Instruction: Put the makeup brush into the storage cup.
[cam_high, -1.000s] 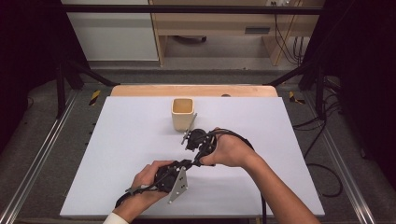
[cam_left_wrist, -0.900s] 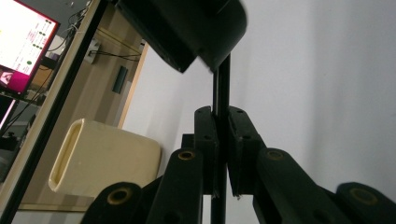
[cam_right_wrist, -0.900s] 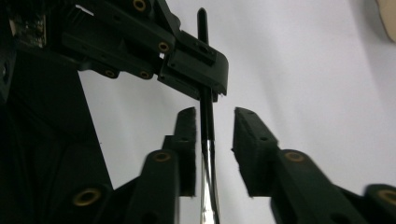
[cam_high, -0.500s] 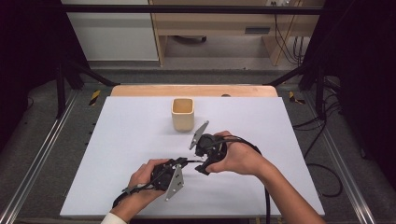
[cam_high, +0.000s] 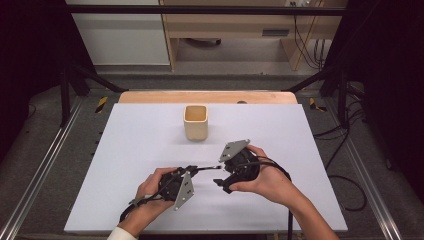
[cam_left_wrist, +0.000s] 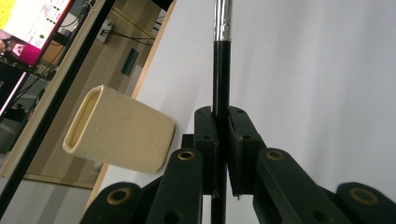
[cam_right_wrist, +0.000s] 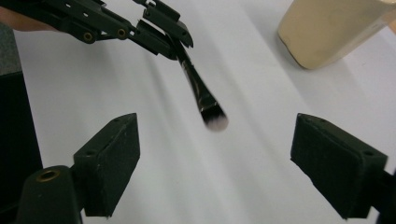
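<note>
Two hand-held grippers meet near the front middle of our white worktop (cam_high: 125, 150). Our left hand-held gripper (cam_high: 192, 170) is clenched on a slim makeup brush (cam_right_wrist: 198, 91): in the left gripper view its black pads press on both sides of the black handle (cam_left_wrist: 221, 84), and the silver ferrule runs on beyond them. The brush points from that gripper toward our right hand, roughly level above the worktop, its pale bristle tip out in the open.

Our right hand-held gripper (cam_high: 220, 180) is released. Its jaws have just been opening, and in the right gripper view they stand wide apart, the two pads well to either side, with nothing pressed between them. The brush tip hangs in front of that gap, clear of both pads.

We see a cream square cup (cam_high: 195, 121) upright on the worktop, farther back than both hands and well apart from the brush. In the left gripper view it sits to the left of the clamped handle; in the right gripper view its side shows at the upper right.
</note>
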